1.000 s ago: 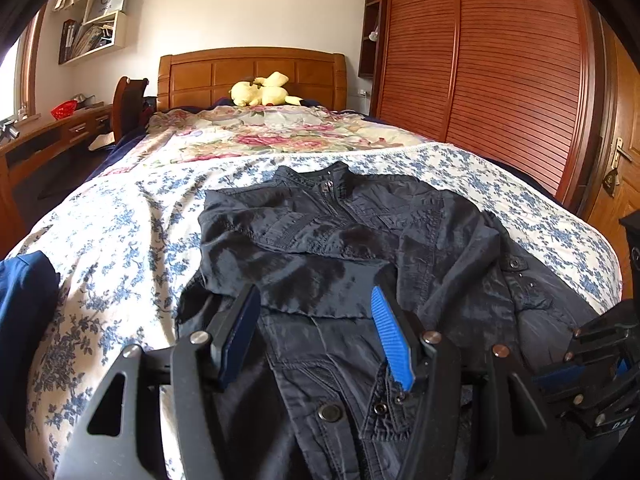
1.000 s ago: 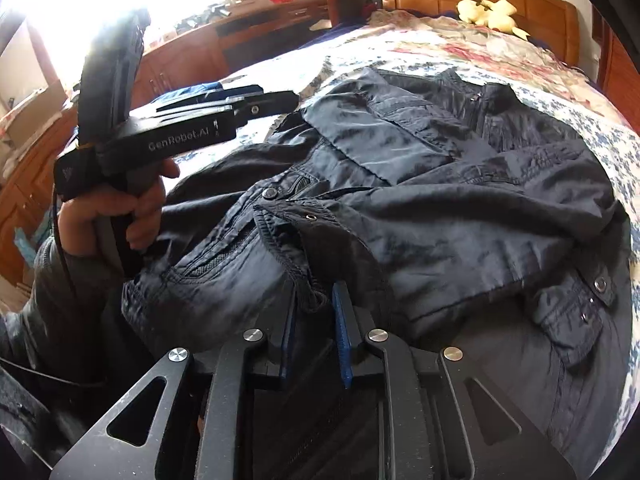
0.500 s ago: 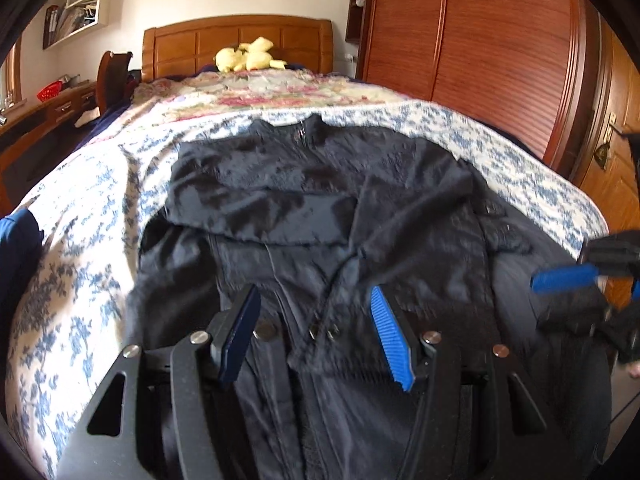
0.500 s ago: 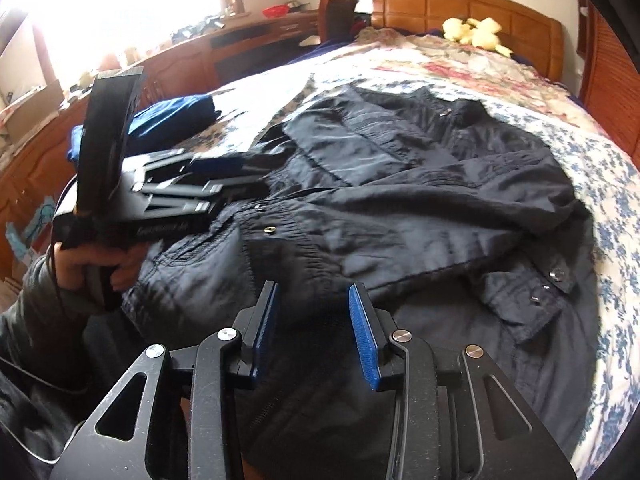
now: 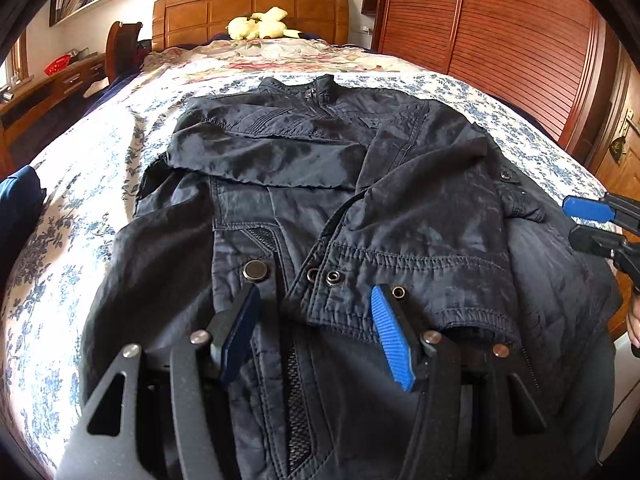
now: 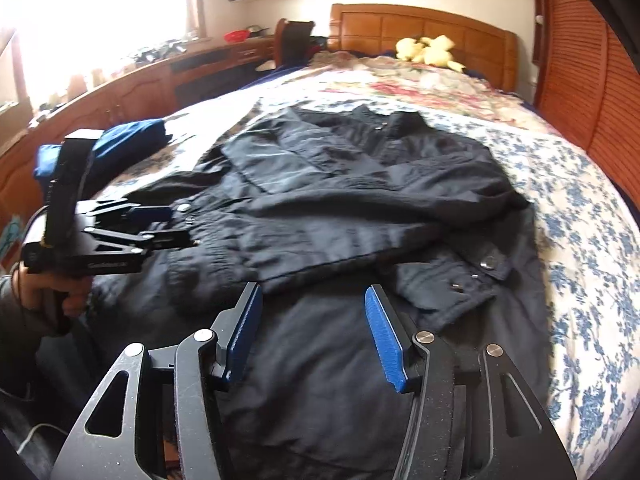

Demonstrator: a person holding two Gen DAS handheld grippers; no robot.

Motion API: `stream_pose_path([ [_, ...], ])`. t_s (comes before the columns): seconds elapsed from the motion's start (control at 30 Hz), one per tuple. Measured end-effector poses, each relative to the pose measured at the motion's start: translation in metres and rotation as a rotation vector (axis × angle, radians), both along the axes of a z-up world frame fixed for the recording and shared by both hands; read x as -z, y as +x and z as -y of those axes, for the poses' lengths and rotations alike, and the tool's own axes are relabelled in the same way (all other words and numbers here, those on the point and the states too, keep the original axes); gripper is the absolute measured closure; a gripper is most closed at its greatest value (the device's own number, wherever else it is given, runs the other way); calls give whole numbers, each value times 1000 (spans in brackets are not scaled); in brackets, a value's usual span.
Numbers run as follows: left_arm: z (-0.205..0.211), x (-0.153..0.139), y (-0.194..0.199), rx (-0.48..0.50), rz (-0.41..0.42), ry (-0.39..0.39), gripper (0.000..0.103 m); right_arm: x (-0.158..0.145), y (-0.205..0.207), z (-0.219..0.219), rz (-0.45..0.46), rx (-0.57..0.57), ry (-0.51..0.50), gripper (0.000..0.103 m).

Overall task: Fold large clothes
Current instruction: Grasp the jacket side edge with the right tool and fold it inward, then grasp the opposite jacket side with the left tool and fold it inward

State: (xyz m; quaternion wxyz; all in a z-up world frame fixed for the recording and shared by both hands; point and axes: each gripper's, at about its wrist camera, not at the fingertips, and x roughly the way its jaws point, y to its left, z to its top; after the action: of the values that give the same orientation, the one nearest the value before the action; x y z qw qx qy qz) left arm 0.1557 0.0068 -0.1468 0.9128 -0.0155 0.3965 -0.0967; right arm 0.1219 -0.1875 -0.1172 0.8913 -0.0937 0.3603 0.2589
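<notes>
A dark navy jacket (image 5: pixel 320 184) lies face up on the bed, collar toward the headboard, both sleeves folded across its front. It also shows in the right wrist view (image 6: pixel 360 208). My left gripper (image 5: pixel 314 320) is open and empty, just above the jacket's bottom hem near the snap buttons. My right gripper (image 6: pixel 312 320) is open and empty over the hem at the jacket's right side. The right gripper shows at the right edge of the left wrist view (image 5: pixel 596 224); the left gripper shows at the left of the right wrist view (image 6: pixel 160 224).
The bed has a blue-flowered white bedspread (image 5: pixel 80 184). A folded blue garment (image 6: pixel 120 140) lies at the bed's left edge. A yellow plush toy (image 5: pixel 260 24) sits by the wooden headboard. A louvered wardrobe (image 5: pixel 500 32) stands to the right, a wooden desk (image 6: pixel 140 88) to the left.
My right gripper opened, let go of the jacket's sleeve and drew back toward the hem. My left gripper stayed open and pulled back toward the hem.
</notes>
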Motion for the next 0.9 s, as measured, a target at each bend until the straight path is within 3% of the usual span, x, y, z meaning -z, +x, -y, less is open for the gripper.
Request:
stream_pose_path([
  [0.4, 0, 8, 1, -22, 17, 42, 48, 13, 1, 10, 8, 36, 13, 47],
  [0.5, 0, 6, -2, -8, 31, 36, 60, 18, 2, 10, -6, 42, 18, 47],
  [0.57, 0, 6, -3, 9, 31, 18, 74, 20, 2, 11, -9, 47, 16, 47],
  [0.63, 1, 7, -3, 18, 24, 8, 77, 20, 1, 12, -12, 49, 20, 46],
  [0.77, -2, 3, -5, 18, 42, 21, 93, 22, 0, 14, -17, 57, 31, 46],
  [0.9, -9, -18, -11, 6, 104, 13, 98, 23, 2, 16, -21, 60, 30, 46],
])
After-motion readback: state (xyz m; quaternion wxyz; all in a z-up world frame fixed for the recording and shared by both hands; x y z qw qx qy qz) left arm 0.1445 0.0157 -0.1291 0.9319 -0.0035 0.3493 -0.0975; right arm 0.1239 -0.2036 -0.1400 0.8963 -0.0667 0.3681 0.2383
